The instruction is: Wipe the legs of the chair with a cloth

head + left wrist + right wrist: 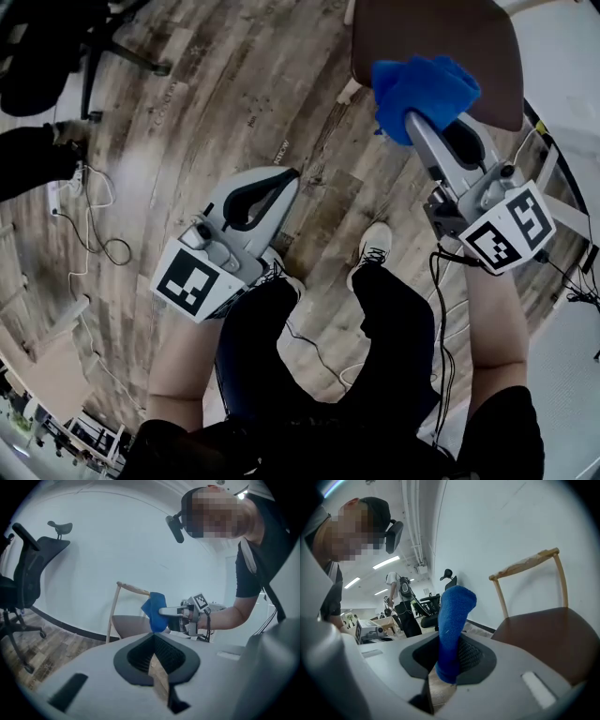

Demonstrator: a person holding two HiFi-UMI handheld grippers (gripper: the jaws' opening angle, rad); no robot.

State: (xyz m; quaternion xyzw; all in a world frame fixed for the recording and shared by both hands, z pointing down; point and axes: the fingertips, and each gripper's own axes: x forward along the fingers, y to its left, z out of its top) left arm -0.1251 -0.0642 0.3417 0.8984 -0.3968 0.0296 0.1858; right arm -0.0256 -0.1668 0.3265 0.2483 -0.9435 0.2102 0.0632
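While raised beside the chair, right tool (420,114): jaws clamped on a blue cloth (422,82), marker cube turned toward the person's body.
Cloth: bunched, standing up out of the jaws in the right gripper view (452,620); held in the air near the chair (441,37) but apart from it; not touching any leg.
Left tool (286,176): jaws pressed together at the tips, nothing between them; held lower and further left, over the wooden floor (206,94), well apart from the chair.
Chair: brown seat (543,634), pale wooden backrest rail (525,563) on thin pale posts; standing close to a white wall; one pale leg (348,91) showing below the seat's edge in the head view.
Left gripper view: looking across at the cloth (152,606), which hangs in front of the chair (129,625).
Person: standing, dark trousers, white shoe (373,248) on the floor between the two tools.
Office chair (56,47): black, on a star base, far left, well away from the wooden chair.
Cables (94,230): lying loose on the floor at left.
Second person (401,604): standing far back in the room, seen only in the right gripper view.
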